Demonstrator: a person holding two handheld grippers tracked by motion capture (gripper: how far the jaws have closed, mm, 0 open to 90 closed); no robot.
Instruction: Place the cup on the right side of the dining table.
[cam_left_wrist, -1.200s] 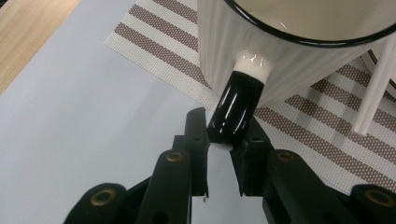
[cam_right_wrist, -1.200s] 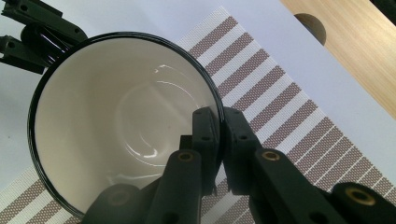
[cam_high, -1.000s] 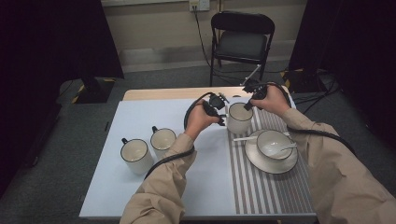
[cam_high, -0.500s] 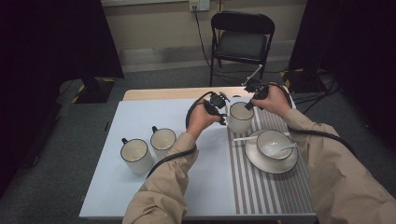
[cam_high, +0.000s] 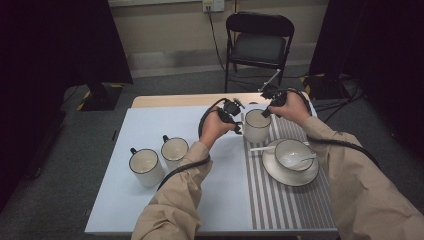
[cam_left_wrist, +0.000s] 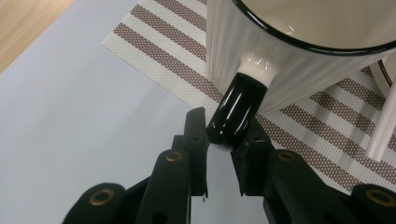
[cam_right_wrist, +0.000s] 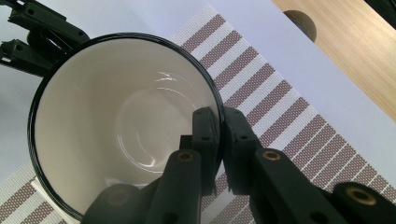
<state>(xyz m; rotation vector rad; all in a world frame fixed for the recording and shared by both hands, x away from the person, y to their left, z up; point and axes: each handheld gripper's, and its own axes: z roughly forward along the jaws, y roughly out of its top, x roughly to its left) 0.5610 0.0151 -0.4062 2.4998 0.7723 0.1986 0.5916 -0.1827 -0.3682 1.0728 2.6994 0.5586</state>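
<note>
Pinching the far wall of the mug (cam_right_wrist: 126, 126) between the right gripper (cam_right_wrist: 219, 135) jaws, one inside the rim and one outside, while straddling its black handle (cam_left_wrist: 236, 112) with the left gripper (cam_left_wrist: 219, 149) jaws, apparently closing on it. Standing upright on the striped mat (cam_high: 290, 200) beside the bowl (cam_high: 292, 155), handle pointing toward the left hand. Showing the empty interior in the right gripper view, the handle grip in the left gripper view.

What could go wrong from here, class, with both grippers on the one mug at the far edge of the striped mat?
1. The left gripper pinches only the mug's glossy black handle; it could slip out.
2. The right gripper clamps the thin rim of the mug; uneven pulls might tip it.
3. The spoon and bowl on the saucer lie close by, so a swing could hit them.
</note>
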